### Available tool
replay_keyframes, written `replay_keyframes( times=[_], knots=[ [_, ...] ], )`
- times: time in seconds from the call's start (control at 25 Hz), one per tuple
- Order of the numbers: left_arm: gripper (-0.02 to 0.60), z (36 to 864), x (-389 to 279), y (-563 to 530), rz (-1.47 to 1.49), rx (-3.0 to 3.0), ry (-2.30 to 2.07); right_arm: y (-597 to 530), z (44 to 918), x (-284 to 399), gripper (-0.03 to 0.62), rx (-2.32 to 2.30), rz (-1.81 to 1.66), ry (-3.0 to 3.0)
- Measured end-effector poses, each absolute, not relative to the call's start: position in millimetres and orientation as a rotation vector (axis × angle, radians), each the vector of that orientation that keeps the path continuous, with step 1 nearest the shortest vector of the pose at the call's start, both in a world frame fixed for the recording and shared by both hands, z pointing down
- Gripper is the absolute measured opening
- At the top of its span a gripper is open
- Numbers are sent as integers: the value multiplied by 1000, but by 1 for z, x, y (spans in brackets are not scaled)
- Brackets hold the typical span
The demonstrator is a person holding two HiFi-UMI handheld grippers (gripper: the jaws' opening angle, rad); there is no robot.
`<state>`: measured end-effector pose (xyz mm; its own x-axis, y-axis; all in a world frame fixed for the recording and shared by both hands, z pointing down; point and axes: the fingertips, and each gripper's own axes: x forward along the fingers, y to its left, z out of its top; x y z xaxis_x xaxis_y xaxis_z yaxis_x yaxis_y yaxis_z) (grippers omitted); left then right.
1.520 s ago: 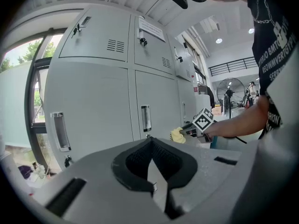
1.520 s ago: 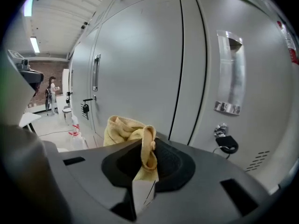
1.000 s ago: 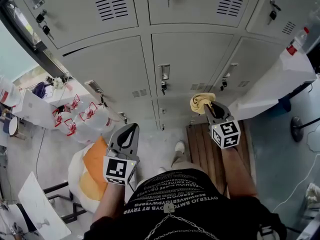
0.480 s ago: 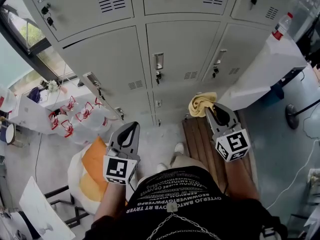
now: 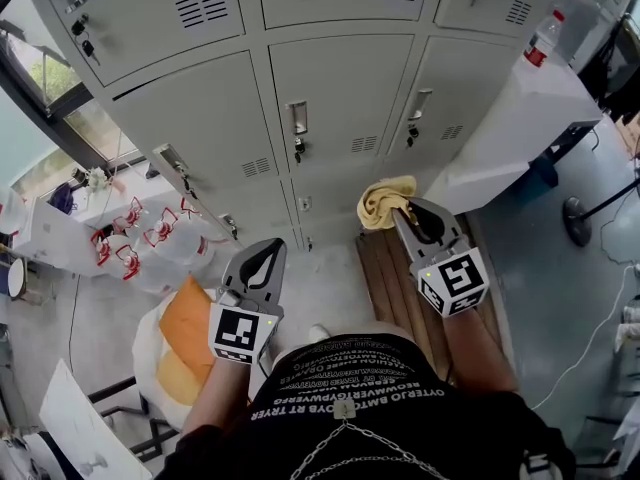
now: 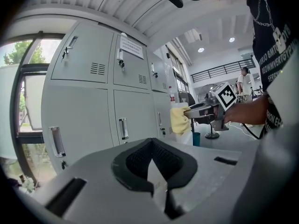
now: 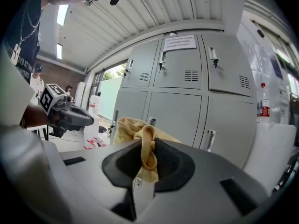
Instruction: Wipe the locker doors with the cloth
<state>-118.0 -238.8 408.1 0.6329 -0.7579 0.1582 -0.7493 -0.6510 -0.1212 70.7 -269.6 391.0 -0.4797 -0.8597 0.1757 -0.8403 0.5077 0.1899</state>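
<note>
- Right gripper (image 5: 404,211): jaws clamped on a fold of the yellow cloth (image 5: 385,202). In the right gripper view the fold stands pinched upright between the pads, and the rest of the cloth bunches beyond the jaw tips.
- Cloth position: at 12 o'clock of the right gripper in the head view, in front of the lower locker doors (image 5: 335,83). Whether it touches a door cannot be told.
- Left gripper (image 5: 268,248): jaws together with nothing between them. It is held at 8 o'clock of the cloth, well apart from it, pointing toward the lockers.
- Locker doors: grey, all shut, with vent slots; a handle (image 5: 297,120) with a key sits on the centre door.
- Floor: a wooden slatted board (image 5: 395,278) lies under the right gripper.
- White bags with red print (image 5: 150,233) lie at 10 o'clock of the left gripper.
</note>
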Motion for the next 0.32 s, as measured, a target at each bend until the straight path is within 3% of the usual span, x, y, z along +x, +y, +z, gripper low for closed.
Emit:
replay_keyframes(
  times=[0.32],
  knots=[
    [5,394,-84,-234,-297,-2764,1273,-260,389,93,48,1409,-110,-2532]
  ],
)
